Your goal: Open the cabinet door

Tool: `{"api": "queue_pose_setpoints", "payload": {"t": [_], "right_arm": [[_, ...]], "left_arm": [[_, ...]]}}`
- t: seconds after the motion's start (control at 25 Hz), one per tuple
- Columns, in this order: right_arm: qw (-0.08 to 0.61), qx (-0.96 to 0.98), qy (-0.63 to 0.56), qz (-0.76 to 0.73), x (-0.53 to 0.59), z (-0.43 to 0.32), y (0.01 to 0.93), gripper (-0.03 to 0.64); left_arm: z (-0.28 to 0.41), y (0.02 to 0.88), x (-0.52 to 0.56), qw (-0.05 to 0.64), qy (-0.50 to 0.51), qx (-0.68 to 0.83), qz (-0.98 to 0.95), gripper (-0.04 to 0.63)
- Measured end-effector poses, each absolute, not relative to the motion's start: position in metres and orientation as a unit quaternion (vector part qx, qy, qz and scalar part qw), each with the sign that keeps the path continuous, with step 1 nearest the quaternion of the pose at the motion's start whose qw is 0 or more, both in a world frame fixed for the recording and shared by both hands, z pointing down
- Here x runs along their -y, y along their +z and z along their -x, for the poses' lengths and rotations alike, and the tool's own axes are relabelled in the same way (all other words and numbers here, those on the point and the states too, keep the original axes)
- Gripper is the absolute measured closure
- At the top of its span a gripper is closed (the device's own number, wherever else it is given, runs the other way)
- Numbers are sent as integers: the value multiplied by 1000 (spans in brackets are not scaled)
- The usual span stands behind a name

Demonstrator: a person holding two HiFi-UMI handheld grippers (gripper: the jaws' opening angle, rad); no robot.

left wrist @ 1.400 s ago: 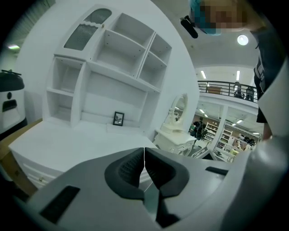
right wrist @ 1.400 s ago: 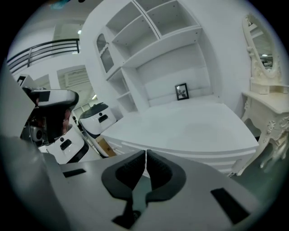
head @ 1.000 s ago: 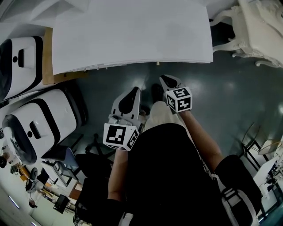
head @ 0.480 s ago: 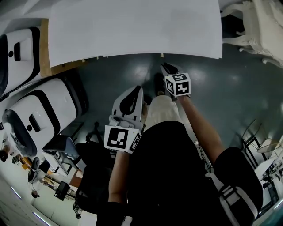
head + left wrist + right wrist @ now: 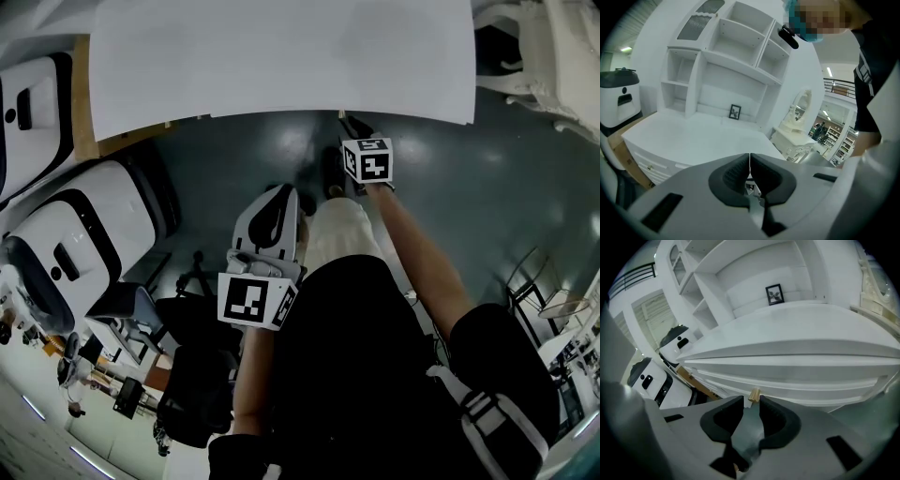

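right tool (image 5: 751, 401) pitched down at the front of the white desk (image 5: 797, 329), jaws opening, nothing pressed between them. small wooden knob (image 5: 753, 394) sits just beyond the tips, in line with the gap; the widening is likely to take it. knob is on the door (image 5: 787, 389) under the desk's near edge; door looks shut. left tool (image 5: 749, 160) closed, empty, nearer the body, probably to stay clear of the door's swing.
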State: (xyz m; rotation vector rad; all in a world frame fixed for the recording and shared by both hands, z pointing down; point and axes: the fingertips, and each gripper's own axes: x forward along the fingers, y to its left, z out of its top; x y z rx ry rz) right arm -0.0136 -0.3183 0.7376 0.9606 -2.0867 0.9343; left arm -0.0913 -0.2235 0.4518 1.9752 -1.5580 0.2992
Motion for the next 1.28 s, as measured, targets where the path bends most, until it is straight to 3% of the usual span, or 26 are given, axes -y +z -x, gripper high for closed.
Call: {"api": "queue_pose_setpoints", "payload": {"t": [0.32,1.28], "right_arm": [[325,783,365,-384,329,21,752,483],[314,760,385,-420,332,24,760,526]], "left_arm": [[100,458,221,308,114,599,-730,572],[95,468,202,316,113,610,-718,572]]}}
